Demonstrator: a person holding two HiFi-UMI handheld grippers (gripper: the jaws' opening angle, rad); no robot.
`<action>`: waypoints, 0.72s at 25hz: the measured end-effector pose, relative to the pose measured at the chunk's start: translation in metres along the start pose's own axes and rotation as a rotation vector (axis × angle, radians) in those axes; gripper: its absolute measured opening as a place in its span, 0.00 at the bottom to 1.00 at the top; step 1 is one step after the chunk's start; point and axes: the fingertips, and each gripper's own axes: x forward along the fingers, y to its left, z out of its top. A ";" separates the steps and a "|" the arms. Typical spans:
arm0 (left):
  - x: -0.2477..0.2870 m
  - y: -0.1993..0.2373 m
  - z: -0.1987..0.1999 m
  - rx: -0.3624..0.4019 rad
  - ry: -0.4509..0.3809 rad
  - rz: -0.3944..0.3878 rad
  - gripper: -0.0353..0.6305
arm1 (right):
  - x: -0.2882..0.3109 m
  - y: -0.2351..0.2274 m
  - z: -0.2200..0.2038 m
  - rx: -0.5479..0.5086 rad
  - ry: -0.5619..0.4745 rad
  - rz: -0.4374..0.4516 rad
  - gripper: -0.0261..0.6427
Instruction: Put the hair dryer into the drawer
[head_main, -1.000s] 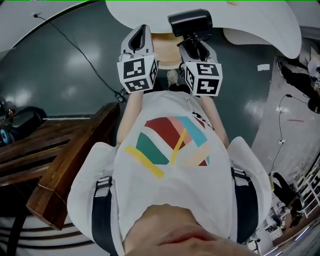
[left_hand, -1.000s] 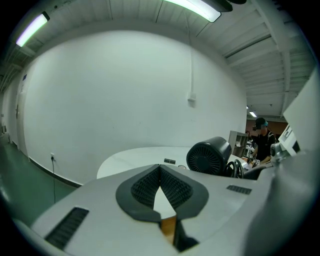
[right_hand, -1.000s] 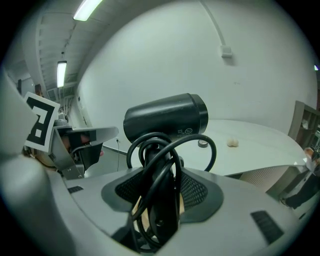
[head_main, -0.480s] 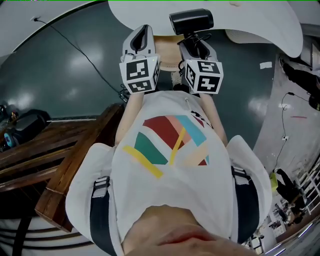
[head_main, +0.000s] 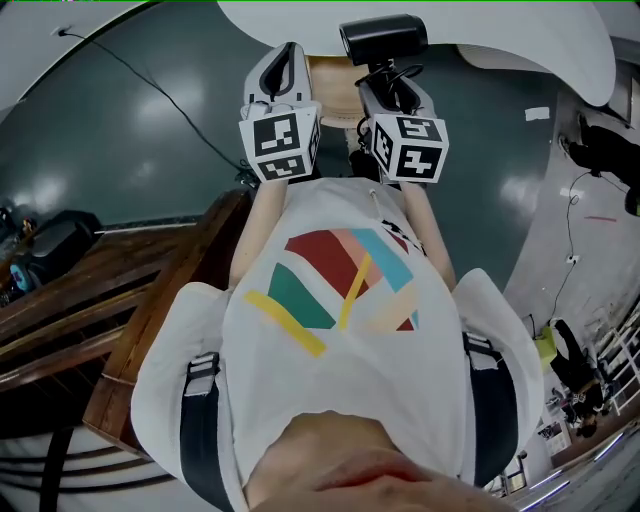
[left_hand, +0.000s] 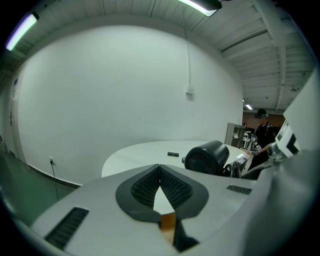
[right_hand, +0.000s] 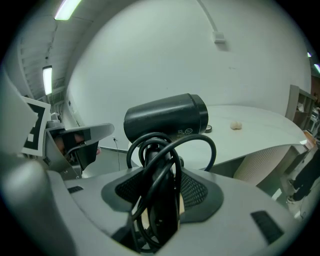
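Note:
The black hair dryer (head_main: 383, 38) hangs at the top of the head view. My right gripper (head_main: 385, 75) is shut on its handle. In the right gripper view the hair dryer (right_hand: 167, 119) has its barrel lying crosswise above the jaws, and its coiled black cord (right_hand: 155, 165) loops round the handle between the pads. My left gripper (head_main: 286, 55) is beside it on the left, shut with nothing held. In the left gripper view the pads (left_hand: 150, 185) meet at their tips, with the hair dryer (left_hand: 206, 157) to the right. A light wooden surface (head_main: 335, 90) shows between the two grippers.
A white round table (head_main: 560, 40) curves across the top, with a small dark item (left_hand: 172, 154) and a pale lump (right_hand: 236, 125) on it. Dark wooden furniture (head_main: 150, 310) stands at the left. A cable (head_main: 150, 90) runs over the dark floor. A person (left_hand: 261, 130) stands far off.
Both grippers have edged a little forward and down, still side by side. The hair dryer stays in the right gripper. Neither gripper's jaws have changed.

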 end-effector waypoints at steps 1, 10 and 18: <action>-0.001 0.005 -0.003 -0.007 0.012 -0.002 0.08 | 0.001 0.005 -0.003 0.002 0.014 -0.002 0.36; 0.001 0.018 -0.037 -0.042 0.089 -0.025 0.08 | 0.006 0.015 -0.048 0.035 0.133 -0.011 0.36; 0.002 0.025 -0.058 -0.018 0.131 -0.020 0.08 | 0.009 0.011 -0.083 0.081 0.218 -0.037 0.36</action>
